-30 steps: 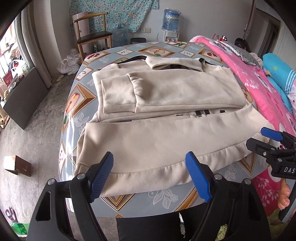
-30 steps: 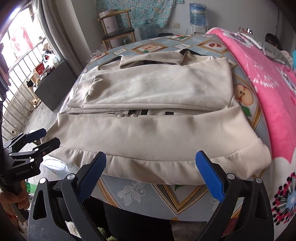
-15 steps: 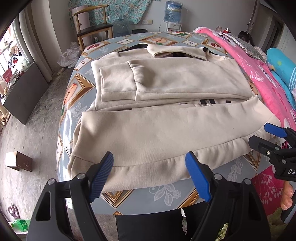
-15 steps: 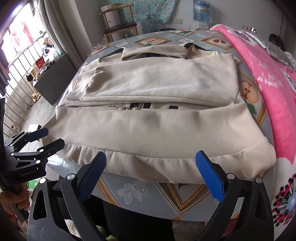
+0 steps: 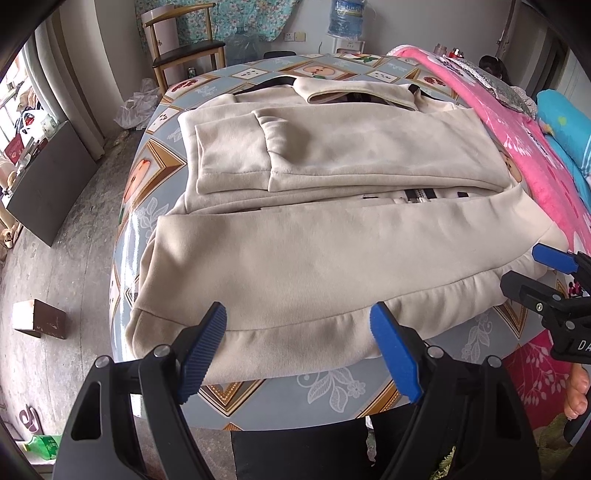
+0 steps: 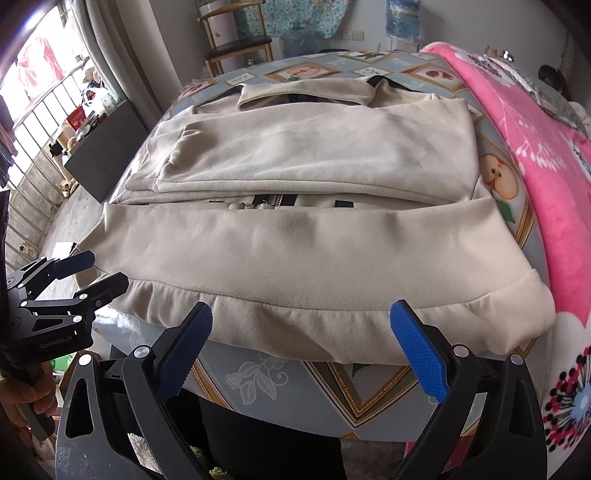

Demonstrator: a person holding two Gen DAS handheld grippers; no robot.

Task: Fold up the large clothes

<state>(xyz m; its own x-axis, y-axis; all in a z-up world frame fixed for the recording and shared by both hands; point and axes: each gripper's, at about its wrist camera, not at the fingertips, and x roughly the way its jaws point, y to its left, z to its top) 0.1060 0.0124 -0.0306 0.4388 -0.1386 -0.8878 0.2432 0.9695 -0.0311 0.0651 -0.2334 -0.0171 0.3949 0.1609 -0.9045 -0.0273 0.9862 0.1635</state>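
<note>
Slippage worries me: with my left gripper (image 5: 299, 354) and right gripper (image 6: 301, 350) both spread empty at 6 o'clock, the half-folded beige jacket (image 5: 332, 266) overhanging the table (image 5: 295, 398) edge could slide floorward.

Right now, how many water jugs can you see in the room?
2. One blue jug sits on the dispenser by the back wall. A second clear jug stands on the floor beside the wooden chair. Others may be hidden behind the table.
</note>
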